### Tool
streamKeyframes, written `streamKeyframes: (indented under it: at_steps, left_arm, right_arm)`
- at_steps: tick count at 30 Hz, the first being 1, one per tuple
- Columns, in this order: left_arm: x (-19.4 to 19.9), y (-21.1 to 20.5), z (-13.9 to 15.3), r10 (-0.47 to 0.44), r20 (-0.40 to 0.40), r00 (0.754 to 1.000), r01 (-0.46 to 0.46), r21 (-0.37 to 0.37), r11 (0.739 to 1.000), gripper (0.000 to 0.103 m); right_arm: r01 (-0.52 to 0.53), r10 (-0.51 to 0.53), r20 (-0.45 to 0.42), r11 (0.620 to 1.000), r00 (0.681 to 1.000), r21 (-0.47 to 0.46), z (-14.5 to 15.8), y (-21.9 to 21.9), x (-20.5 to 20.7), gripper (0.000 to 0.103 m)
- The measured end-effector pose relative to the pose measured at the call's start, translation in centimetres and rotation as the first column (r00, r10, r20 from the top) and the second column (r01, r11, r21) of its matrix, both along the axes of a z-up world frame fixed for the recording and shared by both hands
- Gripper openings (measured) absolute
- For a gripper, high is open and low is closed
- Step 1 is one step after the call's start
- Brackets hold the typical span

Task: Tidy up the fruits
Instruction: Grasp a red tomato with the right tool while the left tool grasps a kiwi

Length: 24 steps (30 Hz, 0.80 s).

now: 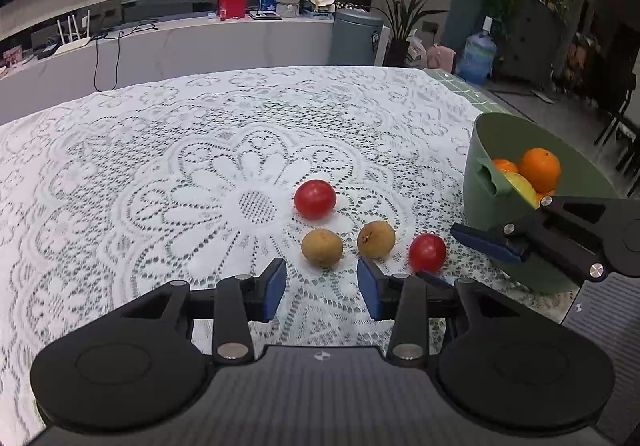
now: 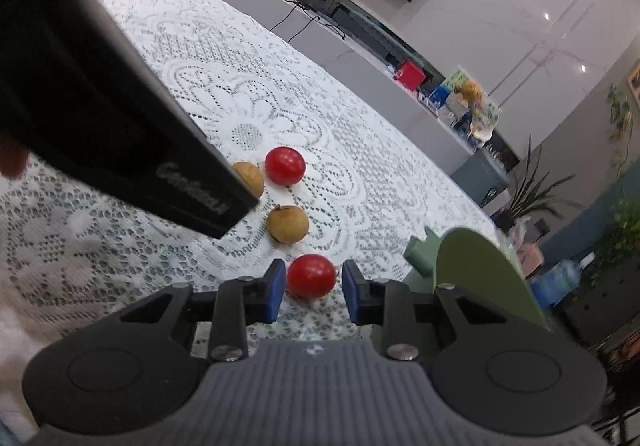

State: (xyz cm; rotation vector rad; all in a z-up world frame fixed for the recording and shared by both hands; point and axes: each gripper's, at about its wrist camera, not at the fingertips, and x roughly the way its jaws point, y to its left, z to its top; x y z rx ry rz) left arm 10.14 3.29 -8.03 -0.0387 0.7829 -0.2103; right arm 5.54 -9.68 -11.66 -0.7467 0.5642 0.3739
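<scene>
Two red cherry tomatoes and two brown round fruits lie on the lace cloth. My right gripper (image 2: 314,278) is open around the near red tomato (image 2: 312,276), and a thin gap shows beside its right pad. The same tomato (image 1: 427,253) appears in the left wrist view between the right gripper's blue pads. My left gripper (image 1: 322,286) is open and empty, just short of a brown fruit (image 1: 322,248). The second brown fruit (image 1: 376,239) and the far red tomato (image 1: 315,199) lie beyond. A green bowl (image 1: 480,150) at the right holds oranges (image 1: 540,170) and a yellow fruit.
The white lace tablecloth (image 1: 180,174) covers the table, whose far edge faces a low counter (image 1: 200,42) with boxes and cables. In the right wrist view the left gripper's black body (image 2: 100,86) hides part of one brown fruit (image 2: 252,176). The bowl's rim (image 2: 480,266) stands close on the right.
</scene>
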Motion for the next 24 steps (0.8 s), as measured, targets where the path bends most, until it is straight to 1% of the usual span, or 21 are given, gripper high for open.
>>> streamKeyframes:
  at_steps: [4, 8, 11, 16, 17, 19, 21, 24]
  left_arm:
    - [1.0, -0.1, -0.3, -0.009, -0.003, 1.000, 0.009, 0.020, 1.000, 0.052]
    - [1.8, -0.2, -0.6, -0.033, -0.010, 0.999, 0.033, 0.022, 0.999, 0.052]
    - [2.2, -0.2, -0.9, -0.042, -0.022, 0.999, 0.043, 0.025, 0.999, 0.052]
    - [2.9, -0.2, -1.4, -0.056, -0.035, 0.998, 0.056, 0.023, 0.998, 0.044]
    - [3.0, -0.2, -1.5, -0.057, -0.039, 0.998, 0.058, 0.022, 0.998, 0.040]
    - [3.1, -0.1, -1.6, -0.062, -0.045, 0.997, 0.063, 0.008, 0.998, 0.037]
    - [3.1, -0.1, -1.6, -0.067, -0.046, 0.997, 0.068, 0.001, 0.998, 0.031]
    - [3.1, -0.4, -1.5, -0.067, -0.044, 0.997, 0.068, 0.013, 0.998, 0.030]
  right_arm:
    - [-0.012, 0.012, 0.005, 0.999, 1.000, -0.049, -0.5, 0.6, 0.2, 0.026]
    - [-0.018, 0.017, -0.010, 0.996, 1.000, -0.083, -1.1, 0.9, 0.4, 0.026]
    - [-0.023, 0.023, -0.002, 0.995, 1.000, -0.098, -1.3, 1.0, 0.3, 0.026]
    - [-0.022, 0.023, 0.006, 0.993, 1.000, -0.112, -1.5, 1.4, 0.3, 0.025]
    - [-0.021, 0.022, 0.005, 0.993, 1.000, -0.113, -1.5, 1.4, 0.3, 0.025]
    - [-0.022, 0.023, 0.009, 0.993, 1.000, -0.114, -1.6, 1.6, 0.1, 0.024]
    - [-0.022, 0.024, 0.010, 0.993, 1.000, -0.113, -1.6, 1.6, 0.0, 0.024]
    - [-0.024, 0.025, 0.008, 0.994, 1.000, -0.110, -1.5, 1.5, -0.1, 0.023]
